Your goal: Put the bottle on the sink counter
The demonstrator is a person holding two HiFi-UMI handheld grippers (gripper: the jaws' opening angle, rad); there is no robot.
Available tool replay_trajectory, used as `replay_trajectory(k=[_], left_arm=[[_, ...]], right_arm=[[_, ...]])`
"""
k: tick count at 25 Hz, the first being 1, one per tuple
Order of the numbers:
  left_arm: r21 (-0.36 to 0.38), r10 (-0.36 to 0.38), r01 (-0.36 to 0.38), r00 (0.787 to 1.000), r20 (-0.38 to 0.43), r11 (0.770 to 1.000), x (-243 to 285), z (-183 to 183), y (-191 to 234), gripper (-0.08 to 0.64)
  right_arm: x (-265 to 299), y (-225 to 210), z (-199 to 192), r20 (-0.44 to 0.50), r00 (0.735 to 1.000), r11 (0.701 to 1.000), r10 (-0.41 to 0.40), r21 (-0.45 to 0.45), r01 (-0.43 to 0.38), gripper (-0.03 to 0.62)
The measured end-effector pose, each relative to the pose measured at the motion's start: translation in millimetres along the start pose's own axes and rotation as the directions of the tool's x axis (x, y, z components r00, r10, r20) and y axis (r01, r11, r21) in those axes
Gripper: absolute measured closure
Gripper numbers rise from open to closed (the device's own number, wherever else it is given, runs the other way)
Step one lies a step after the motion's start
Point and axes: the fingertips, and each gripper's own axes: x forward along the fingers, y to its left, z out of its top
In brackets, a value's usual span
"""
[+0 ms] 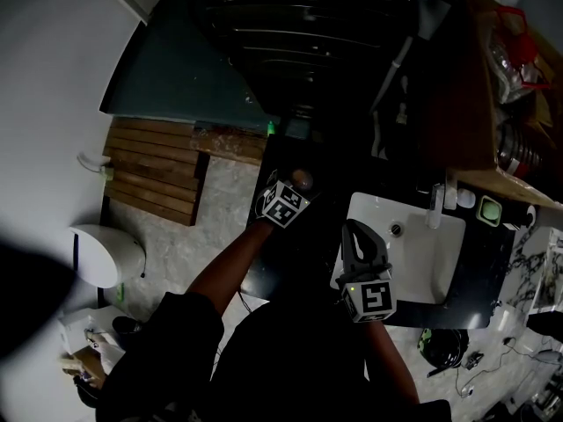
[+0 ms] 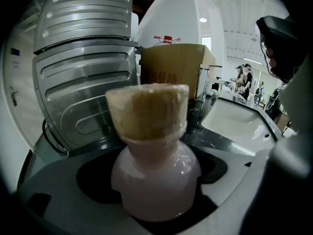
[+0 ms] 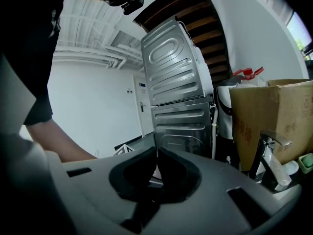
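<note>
A tall ribbed metal cabinet (image 2: 83,82) is seen behind the black sink counter (image 1: 488,266), into which a white basin (image 1: 422,253) is set. A cardboard box (image 2: 176,67) is stood beside the cabinet. A pale pink bottle (image 2: 155,175) with a tan cap is pinched by the left gripper (image 1: 295,189) over the dark surface left of the basin. The right gripper's (image 3: 156,163) jaws are pressed together, nothing held.

Two grippers (image 1: 299,183) (image 1: 355,232), one bottle (image 2: 155,180), one sink (image 1: 413,262), one tap (image 1: 435,207), one cardboard box (image 2: 173,70)
</note>
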Motion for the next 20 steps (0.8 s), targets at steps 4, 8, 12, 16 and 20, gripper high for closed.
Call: replay_trajectory(k=[4,8,12,16,20], left_arm=[[-0.019,0.018,-0.018,1.000,0.021,1.000,-3,1,1,0.160],[-0.039,0.028,-0.027,0.999,0.025,0.999,-8,-2,4,0.160],[-0.052,0.039,-0.037,0.999,0.031,0.998,-20,-5,4,0.160],[-0.081,0.034,-0.032,0.999,0.034,0.996,-33,-12,5,0.160],[-0.098,0.045,-0.038,0.997,0.063,0.994,-55,-18,3,0.160]], right_arm=[[-2,0,0,-0.002,1.000,1.000,-0.002,0.001,0.002,0.552],[-5,-2,1,0.002,1.000,1.000,-0.012,-0.005,0.012,0.552],[-12,0,3,0.004,1.000,1.000,-0.020,-0.018,0.021,0.552],[-20,1,-1,-0.002,0.999,0.999,-0.046,-0.011,0.046,0.552],[-38,8,-9,0.001,0.998,0.998,-0.062,0.002,0.062,0.552]])
